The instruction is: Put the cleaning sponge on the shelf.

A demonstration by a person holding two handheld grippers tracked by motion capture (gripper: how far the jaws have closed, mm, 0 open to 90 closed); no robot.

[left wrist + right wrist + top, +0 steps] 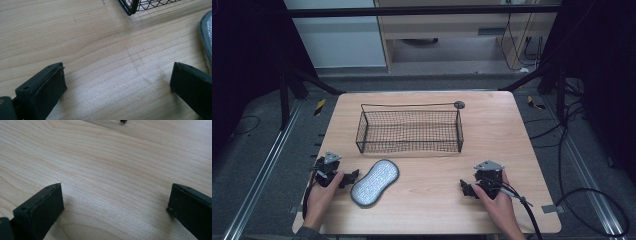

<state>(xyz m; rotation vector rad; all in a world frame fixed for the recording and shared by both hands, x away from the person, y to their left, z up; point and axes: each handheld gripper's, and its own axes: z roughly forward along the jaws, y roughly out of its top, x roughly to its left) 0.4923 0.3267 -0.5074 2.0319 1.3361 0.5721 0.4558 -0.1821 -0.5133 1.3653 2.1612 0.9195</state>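
Observation:
A black wire basket [409,131] stands at the table's middle, a thin handle rod along its back. In front of its left end lies a grey peanut-shaped pad [375,182], flat on the wood. My left gripper [334,171] rests on the table just left of the pad, held by a hand. In the left gripper view it [117,75] is open over bare wood, with the pad's edge [206,32] at right and the basket's corner [130,7] ahead. My right gripper [482,181] rests near the front right; it [115,195] is open with only wood between its jaws.
The wooden table [512,150] ends close behind both hands at the front. Black frame bars [532,75] slant at the back corners. Cables [592,200] trail on the floor to the right, and one runs from the right gripper.

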